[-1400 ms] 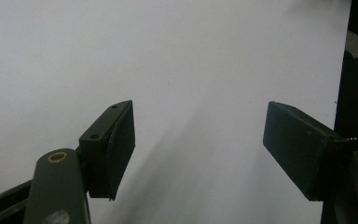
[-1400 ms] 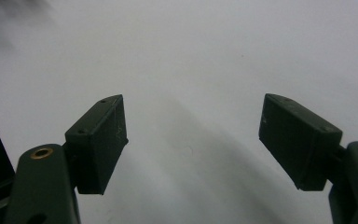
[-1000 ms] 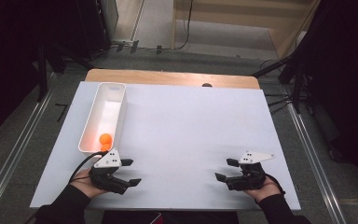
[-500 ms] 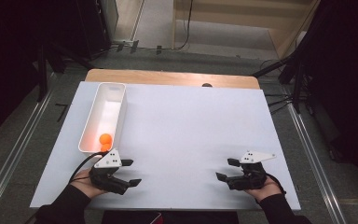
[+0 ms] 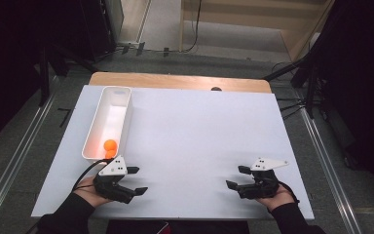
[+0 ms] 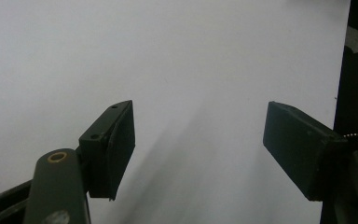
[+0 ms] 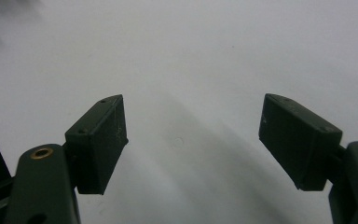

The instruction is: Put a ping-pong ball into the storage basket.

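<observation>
One white tray (image 5: 93, 145), one orange ball (image 5: 109, 145) in it, one white table (image 5: 199, 136), and two grippers.

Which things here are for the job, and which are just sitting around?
For the job:
- orange ball, lying in the white tray's near end
- white tray, long and narrow
- left tool, open, nearest the tray
- right tool, open, holding nothing

Just sitting around:
- white board covering the table
- wooden table edge at the back
- dark knob on that edge
</observation>
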A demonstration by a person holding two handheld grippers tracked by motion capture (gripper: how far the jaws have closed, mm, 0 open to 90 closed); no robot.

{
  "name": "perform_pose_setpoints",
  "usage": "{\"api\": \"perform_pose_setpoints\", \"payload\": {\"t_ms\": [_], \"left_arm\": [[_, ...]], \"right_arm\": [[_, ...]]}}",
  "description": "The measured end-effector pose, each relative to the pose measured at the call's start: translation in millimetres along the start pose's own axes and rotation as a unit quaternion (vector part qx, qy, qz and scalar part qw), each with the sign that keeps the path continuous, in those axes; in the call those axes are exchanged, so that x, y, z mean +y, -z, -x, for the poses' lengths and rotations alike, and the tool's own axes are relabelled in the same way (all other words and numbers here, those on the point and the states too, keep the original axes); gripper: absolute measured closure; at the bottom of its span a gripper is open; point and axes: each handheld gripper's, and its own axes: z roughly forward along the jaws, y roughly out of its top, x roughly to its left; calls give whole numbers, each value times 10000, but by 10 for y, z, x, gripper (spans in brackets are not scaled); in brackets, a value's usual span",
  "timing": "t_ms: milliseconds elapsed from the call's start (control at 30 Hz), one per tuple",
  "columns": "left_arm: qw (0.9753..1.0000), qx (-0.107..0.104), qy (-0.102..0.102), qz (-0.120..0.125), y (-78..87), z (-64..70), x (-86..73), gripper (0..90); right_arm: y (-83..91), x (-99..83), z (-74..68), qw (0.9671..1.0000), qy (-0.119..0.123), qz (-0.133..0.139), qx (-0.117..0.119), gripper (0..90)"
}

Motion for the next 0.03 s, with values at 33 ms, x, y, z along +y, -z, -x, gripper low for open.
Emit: {"api": "perform_pose_setpoints", "payload": {"t_ms": [33], "left_arm": [[10000,5,-12,-3,0,-1,1,255]], "right_arm": [[1,0,0,10000,0,-4,6,218]]}}
